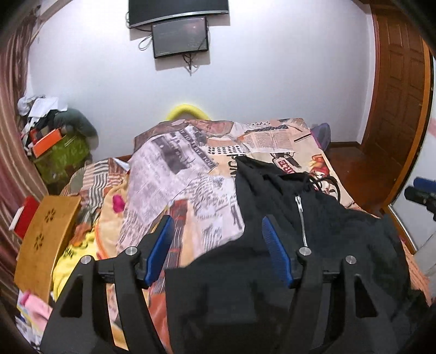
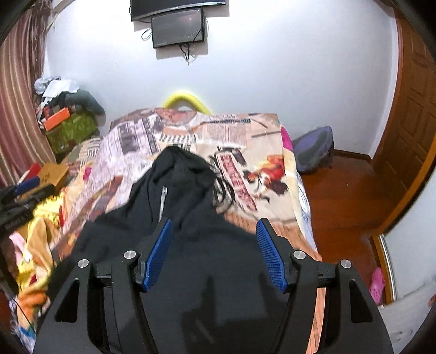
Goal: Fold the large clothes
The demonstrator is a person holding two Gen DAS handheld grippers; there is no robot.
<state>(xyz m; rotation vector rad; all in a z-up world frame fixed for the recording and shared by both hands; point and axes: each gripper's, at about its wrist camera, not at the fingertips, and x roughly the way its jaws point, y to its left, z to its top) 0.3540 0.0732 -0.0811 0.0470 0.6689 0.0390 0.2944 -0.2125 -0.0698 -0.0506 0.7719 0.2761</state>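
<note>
You cannot see the near hem of the black hoodie [image 1: 299,217]: in both wrist views it runs under the gripper frame and off the bottom edge. Its sleeves are lost in dark folds, so you cannot tell how they lie. In the right wrist view the bedspread [image 2: 245,141] print is smeared by motion blur, and its lettering cannot be read. The television [image 1: 178,11] on the wall is cut off by the top edge. The pile of clutter [image 1: 46,122] beside the curtain is too jumbled to sort out.
</note>
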